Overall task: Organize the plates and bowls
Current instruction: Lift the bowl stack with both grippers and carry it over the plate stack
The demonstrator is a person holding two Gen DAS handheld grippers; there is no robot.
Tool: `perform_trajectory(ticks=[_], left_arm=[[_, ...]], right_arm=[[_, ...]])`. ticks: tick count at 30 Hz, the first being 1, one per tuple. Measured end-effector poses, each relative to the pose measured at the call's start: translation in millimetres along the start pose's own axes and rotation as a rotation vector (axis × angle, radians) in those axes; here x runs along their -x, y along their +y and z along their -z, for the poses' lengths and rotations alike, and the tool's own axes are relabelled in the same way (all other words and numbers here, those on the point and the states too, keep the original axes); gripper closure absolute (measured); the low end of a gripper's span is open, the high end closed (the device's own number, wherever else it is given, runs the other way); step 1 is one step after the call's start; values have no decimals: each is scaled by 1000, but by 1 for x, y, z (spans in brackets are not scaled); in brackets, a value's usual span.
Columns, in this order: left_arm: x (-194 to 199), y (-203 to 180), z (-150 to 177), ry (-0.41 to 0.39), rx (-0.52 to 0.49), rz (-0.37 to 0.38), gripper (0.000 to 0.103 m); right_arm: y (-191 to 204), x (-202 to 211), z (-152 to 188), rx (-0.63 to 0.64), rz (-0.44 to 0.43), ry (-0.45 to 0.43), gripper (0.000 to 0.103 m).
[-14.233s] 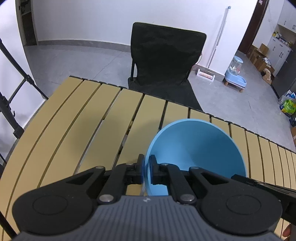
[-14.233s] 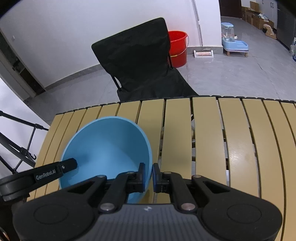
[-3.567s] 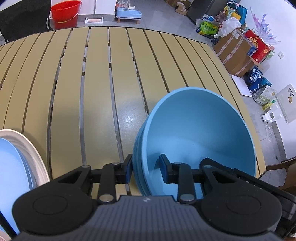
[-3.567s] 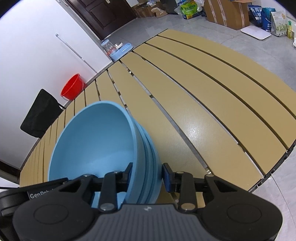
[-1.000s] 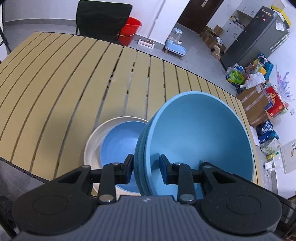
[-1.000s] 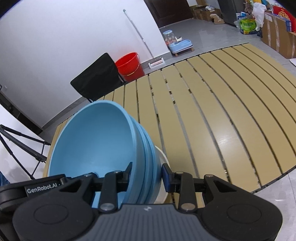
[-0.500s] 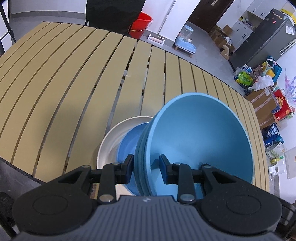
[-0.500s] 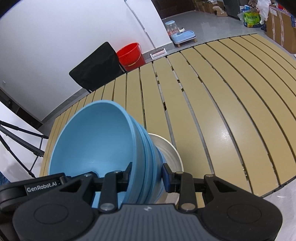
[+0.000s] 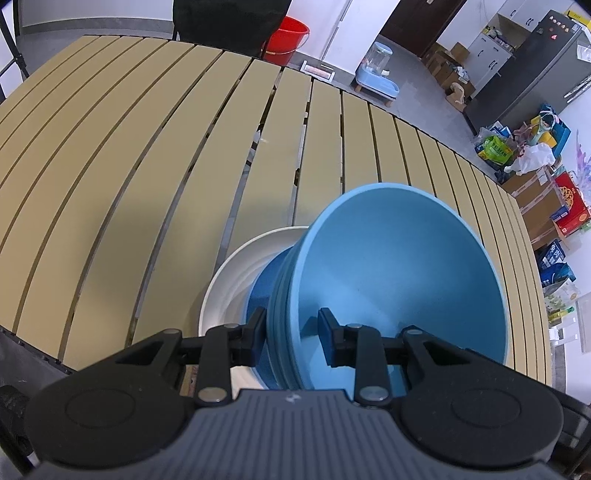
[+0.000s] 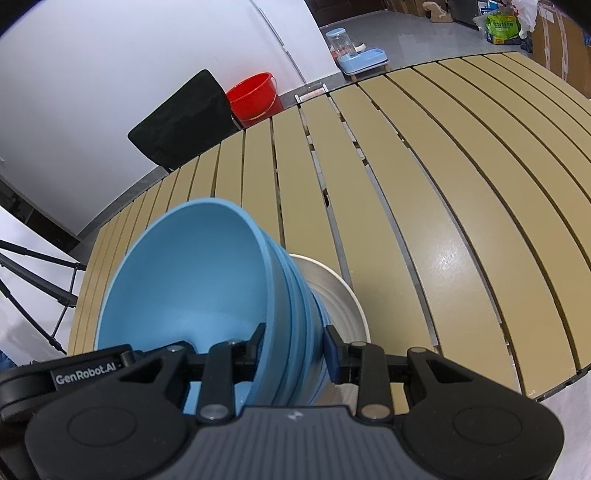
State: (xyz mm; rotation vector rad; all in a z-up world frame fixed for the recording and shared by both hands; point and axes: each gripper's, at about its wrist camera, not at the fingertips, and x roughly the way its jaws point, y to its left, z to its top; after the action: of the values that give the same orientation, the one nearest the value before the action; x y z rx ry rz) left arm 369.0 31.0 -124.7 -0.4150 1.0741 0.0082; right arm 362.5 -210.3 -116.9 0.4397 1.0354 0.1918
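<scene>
Bowl stack over plate, near table front edge. Grippers clamp opposite rims: left gripper, right gripper. Chair and bucket behind table.

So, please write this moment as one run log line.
left gripper: shut on bowls | right gripper: shut on bowls | bowls: above plates

Red bucket, blk chair
</scene>
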Motion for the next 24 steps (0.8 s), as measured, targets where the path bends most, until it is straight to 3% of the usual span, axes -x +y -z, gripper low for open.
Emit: perform_trajectory(ticks=[24], left_arm=[[-7, 5, 0, 9, 28, 3, 73]], right_arm=[[0, -9, -2, -4, 12, 14, 73]])
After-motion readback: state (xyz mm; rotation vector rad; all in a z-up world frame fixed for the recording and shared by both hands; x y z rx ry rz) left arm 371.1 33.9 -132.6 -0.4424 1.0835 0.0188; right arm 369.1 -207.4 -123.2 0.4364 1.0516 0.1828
